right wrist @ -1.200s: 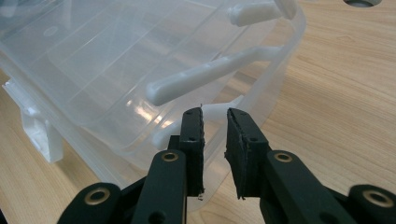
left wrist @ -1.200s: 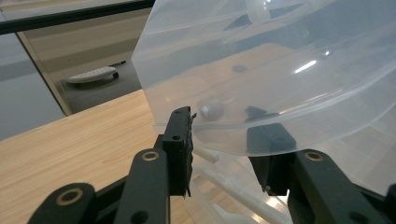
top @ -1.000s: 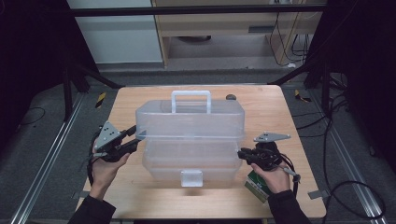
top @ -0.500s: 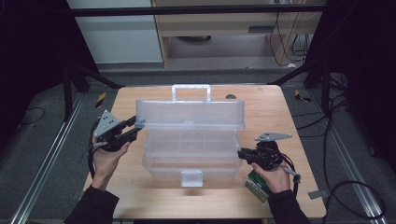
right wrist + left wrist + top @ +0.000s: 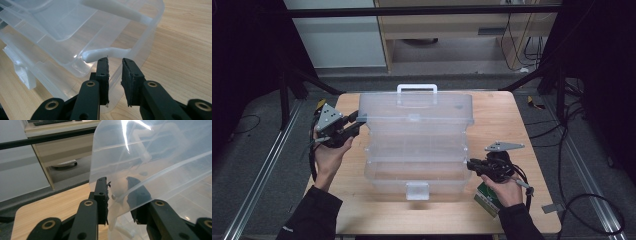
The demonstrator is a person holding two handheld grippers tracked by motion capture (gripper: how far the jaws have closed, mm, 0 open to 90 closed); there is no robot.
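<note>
Clear plastic box (image 5: 414, 150) sits mid desk (image 5: 512, 120), lid (image 5: 414, 107) raised. Left gripper (image 5: 354, 124) fingers have just been closing, lid's left edge between them; contact unclear. Right gripper (image 5: 471, 165) fingers pinch the base's right wall (image 5: 113, 72), narrow gap.

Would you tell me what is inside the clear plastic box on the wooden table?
The clear plastic box shows empty divided compartments through its walls; no contents are visible. Its raised lid blurs the rear section.

Box (image 5: 414, 150) on table (image 5: 532, 125), between grippers
</note>
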